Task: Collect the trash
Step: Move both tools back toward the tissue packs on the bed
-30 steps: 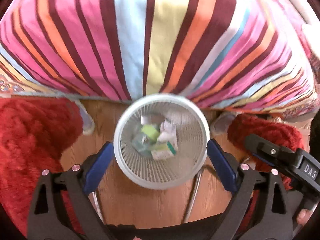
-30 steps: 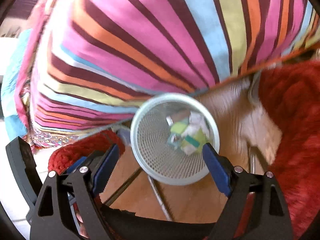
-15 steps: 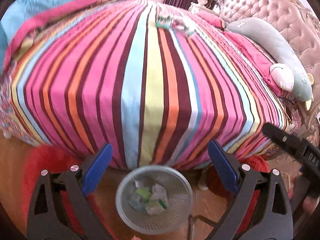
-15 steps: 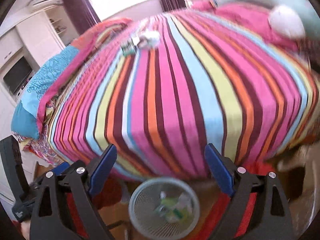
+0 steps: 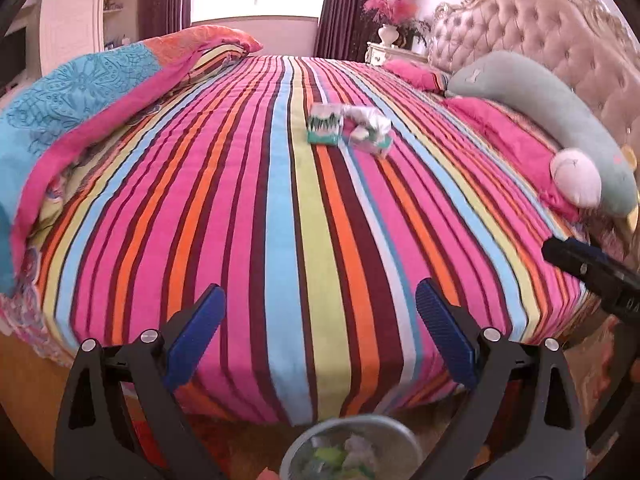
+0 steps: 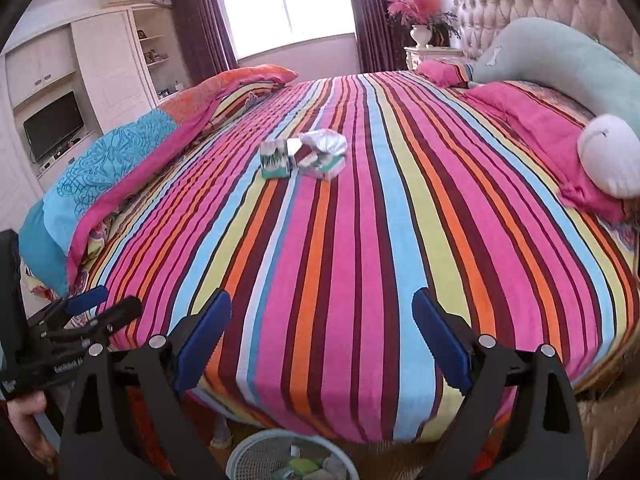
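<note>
Between both sets of blue-padded jaws: nothing, left gripper (image 5: 320, 336) and right gripper (image 6: 322, 340) spread wide. White mesh wastebasket (image 6: 256, 456) below holds scraps. Green-white crumpled packets (image 6: 304, 158) lie mid-bed on striped multicolour bedspread (image 6: 360, 260), well apart.

- bedspread (image 5: 280, 200): striped woven cloth, matt, faintly ribbed
- trash (image 6: 304, 156) mid-bed: printed paper packs, one crinkled glossy wrapper
- bin (image 6: 256, 452) at foot edge: white mesh, metal or plastic unclear
- headboard (image 5: 532, 40): tufted padded fabric, slight sheen, gilt glossy frame
- bolster (image 5: 540, 108): grey-green soft cloth, matt
- left gripper (image 5: 320, 340), right gripper (image 6: 322, 340): matt black plastic, blue ribbed pads, shiny metal screws
- floor (image 5: 24, 364): smooth wood
</note>
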Motion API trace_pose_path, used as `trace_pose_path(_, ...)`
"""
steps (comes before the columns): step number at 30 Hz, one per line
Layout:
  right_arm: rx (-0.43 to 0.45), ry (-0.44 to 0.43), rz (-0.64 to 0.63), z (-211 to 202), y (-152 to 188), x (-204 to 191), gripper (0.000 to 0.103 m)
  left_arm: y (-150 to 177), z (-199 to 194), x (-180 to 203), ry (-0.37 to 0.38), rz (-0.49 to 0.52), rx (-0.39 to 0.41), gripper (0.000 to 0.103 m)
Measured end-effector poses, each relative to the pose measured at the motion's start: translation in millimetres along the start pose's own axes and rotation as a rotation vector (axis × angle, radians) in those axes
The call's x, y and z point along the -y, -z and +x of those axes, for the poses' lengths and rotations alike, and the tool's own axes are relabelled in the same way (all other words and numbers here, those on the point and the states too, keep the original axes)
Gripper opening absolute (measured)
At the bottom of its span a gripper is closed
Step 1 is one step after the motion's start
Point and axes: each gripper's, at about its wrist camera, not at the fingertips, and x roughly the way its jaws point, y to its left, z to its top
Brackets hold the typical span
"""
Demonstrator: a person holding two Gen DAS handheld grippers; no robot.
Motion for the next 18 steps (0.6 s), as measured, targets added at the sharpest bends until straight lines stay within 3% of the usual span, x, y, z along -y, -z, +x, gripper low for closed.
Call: trace_pose_path(18, -0.040, -0.013, -0.113, 100.6, -83.9, 12.8, 0.088, -102.3, 121.8, -1.8, 0.021, -0.012, -0.030, 0.093)
